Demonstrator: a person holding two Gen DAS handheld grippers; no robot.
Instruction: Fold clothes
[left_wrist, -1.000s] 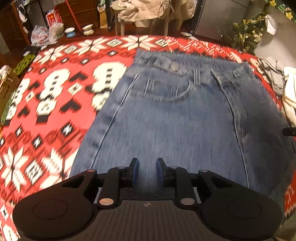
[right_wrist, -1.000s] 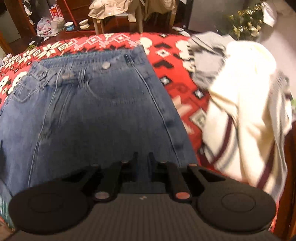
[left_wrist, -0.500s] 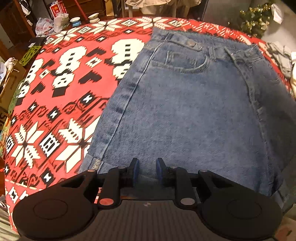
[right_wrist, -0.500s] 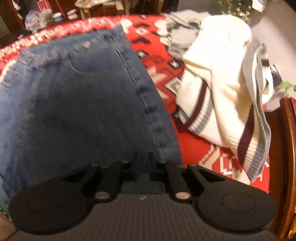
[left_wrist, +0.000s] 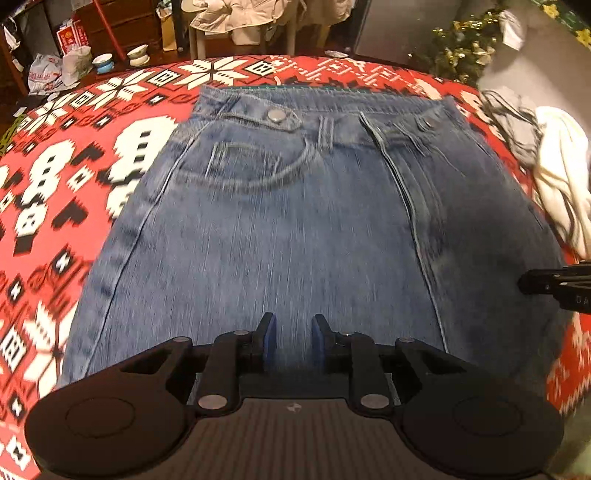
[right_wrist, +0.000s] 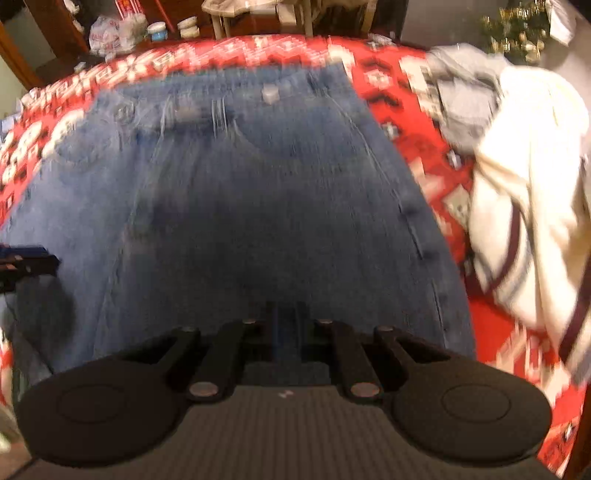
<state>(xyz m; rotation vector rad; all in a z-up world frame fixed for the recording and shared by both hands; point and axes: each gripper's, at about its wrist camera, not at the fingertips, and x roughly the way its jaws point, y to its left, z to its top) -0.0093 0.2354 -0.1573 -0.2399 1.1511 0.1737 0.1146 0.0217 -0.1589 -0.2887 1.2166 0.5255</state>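
Two tongs, left (left_wrist: 289, 345) and right (right_wrist: 286, 332), narrow at 6 o'clock over the denim skirt (left_wrist: 295, 221); cannot tell whether gripping. If folding, keep both level toward the waistband (left_wrist: 332, 107) at 12 o'clock, clear of the sweater (left_wrist: 561, 177) at 3 o'clock.

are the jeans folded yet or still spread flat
Folded at least once: the jeans lie flat on the red blanket, waistband at the far end, no legs showing.

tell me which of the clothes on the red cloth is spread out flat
The blue denim jeans, laid flat with the waistband at the far side. The cream striped sweater and the grey garment beside them lie crumpled in a heap.
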